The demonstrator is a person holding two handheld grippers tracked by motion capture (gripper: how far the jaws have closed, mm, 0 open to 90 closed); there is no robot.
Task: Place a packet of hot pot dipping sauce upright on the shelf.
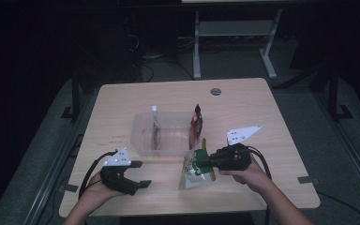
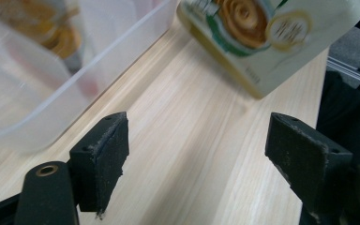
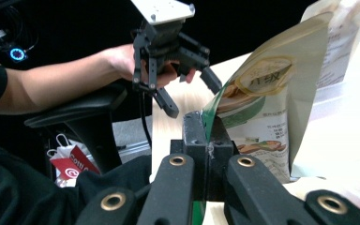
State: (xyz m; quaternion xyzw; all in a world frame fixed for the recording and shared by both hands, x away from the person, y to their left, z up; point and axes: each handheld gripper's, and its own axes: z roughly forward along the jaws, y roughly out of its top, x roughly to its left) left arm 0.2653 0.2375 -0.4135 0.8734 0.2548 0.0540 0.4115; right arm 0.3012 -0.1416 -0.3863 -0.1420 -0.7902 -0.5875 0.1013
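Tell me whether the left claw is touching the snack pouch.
Apart. The left gripper view shows the left claw open over bare table, snack pouch well ahead.

My work surface is a rectangular light-wood table point(image 1: 122, 101) filling the middle of the high view, with a round grey cable port point(image 1: 215, 91) near its upper edge. A clear plastic rectangular bin point(image 1: 143, 140) sits at the centre. Just below and right of the bin, a cream-and-green printed snack pouch point(image 1: 193, 176) stands with its bottom edge on the wood.
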